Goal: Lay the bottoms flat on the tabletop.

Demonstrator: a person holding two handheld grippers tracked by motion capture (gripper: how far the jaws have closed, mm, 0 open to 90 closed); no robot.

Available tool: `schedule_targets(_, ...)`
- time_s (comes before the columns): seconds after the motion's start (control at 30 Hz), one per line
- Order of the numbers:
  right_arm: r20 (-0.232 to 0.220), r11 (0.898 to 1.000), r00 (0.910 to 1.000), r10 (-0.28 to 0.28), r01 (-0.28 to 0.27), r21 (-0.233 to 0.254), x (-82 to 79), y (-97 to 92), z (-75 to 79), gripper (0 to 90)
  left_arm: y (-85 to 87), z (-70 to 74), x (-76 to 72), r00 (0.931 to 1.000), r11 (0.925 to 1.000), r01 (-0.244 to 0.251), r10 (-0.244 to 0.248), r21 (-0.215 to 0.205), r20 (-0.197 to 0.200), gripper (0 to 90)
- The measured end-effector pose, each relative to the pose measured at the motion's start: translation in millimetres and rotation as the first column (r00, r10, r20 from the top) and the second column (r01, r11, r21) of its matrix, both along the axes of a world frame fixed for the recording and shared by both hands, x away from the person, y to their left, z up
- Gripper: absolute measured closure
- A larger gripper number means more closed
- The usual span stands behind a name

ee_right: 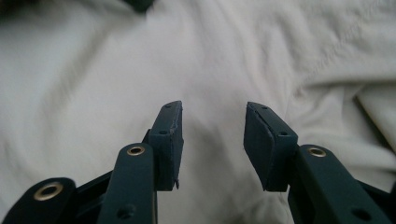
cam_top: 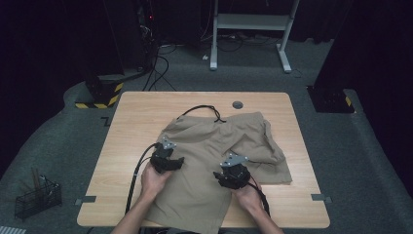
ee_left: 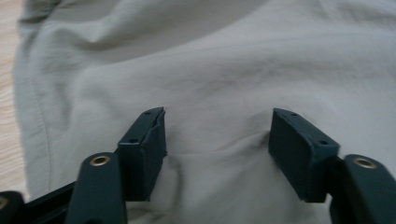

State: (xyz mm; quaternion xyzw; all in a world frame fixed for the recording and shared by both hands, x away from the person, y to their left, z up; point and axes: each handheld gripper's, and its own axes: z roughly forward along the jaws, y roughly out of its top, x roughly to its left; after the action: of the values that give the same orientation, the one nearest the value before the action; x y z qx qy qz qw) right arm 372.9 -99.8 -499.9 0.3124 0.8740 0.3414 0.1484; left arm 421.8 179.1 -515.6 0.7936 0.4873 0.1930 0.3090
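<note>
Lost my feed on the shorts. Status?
Left gripper open, right gripper open, both over the khaki shorts. Nothing pinched. Shorts rumpled on table. No obstruction.

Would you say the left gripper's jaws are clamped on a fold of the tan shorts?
No, the left gripper stands open above the tan shorts, its jaws apart with flat cloth between them.

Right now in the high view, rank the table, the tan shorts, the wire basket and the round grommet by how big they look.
1. Table
2. Tan shorts
3. Wire basket, though it sits on the floor, so nearness is unsure
4. Round grommet
</note>
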Motion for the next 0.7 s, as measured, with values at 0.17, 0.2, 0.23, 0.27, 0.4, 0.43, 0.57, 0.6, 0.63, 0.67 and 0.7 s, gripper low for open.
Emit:
schedule_targets(0.17,0.014,0.999,0.9993,0.036,-0.036,-0.003,8.4,19.1,-17.1,61.6,20.8,-2.4,17.3,0.9965,0.9966,-0.082,0.082,-0.012,0.018,36.3)
schedule_targets(0.2,0.052,0.999,0.9981,0.034,-0.033,-0.013,15.3,25.2,-18.5,61.8,23.4,-1.3,22.9,0.9953,0.9953,-0.097,0.097,-0.005,0.006,36.2)
schedule_targets(0.23,0.077,0.999,0.9964,0.035,-0.033,-0.023,20.4,28.9,-19.1,62.0,25.5,0.1,30.7,0.9932,0.9932,-0.116,0.116,0.003,-0.008,36.2)
schedule_targets(0.27,0.097,0.999,0.9948,0.032,-0.029,-0.029,28.4,33.5,-19.9,62.3,26.6,2.0,37.8,0.9913,0.9914,-0.130,0.130,0.018,-0.021,36.0)
schedule_targets(0.4,-0.008,0.999,0.9999,-0.015,0.015,0.036,64.5,41.4,-19.2,61.8,25.0,5.9,46.4,0.9882,0.9877,-0.150,0.151,0.044,-0.025,38.0)
schedule_targets(0.43,-0.009,0.999,0.9998,-0.020,0.020,0.031,68.0,42.7,-18.9,61.3,23.3,6.5,43.9,0.9898,0.9901,-0.136,0.137,0.037,-0.038,37.4)
schedule_targets(0.57,-0.034,1.000,0.9993,-0.017,0.017,0.021,65.1,43.1,-16.3,54.7,12.5,13.2,17.8,0.9980,0.9978,-0.062,0.061,0.023,0.016,34.7)
schedule_targets(0.6,-0.027,0.999,0.9995,-0.017,0.017,0.029,60.9,40.4,-14.8,54.3,11.4,16.1,10.3,0.9985,0.9989,-0.044,0.044,0.014,0.032,34.7)
schedule_targets(0.63,-0.023,0.998,0.9995,-0.022,0.023,0.051,55.5,36.1,-12.0,54.0,10.6,18.6,2.7,0.9987,0.9996,-0.027,0.028,-0.010,0.042,34.7)
schedule_targets(0.67,-0.011,0.997,0.9997,-0.023,0.023,0.073,50.0,30.1,-8.4,54.0,9.9,20.0,-4.2,0.9984,0.9995,-0.011,0.013,-0.028,0.054,34.7)
schedule_targets(0.7,0.003,0.996,0.9995,-0.031,0.030,0.084,43.9,23.2,-4.3,54.1,8.8,20.5,-10.0,0.9982,0.9995,0.001,0.001,-0.030,0.060,34.5)
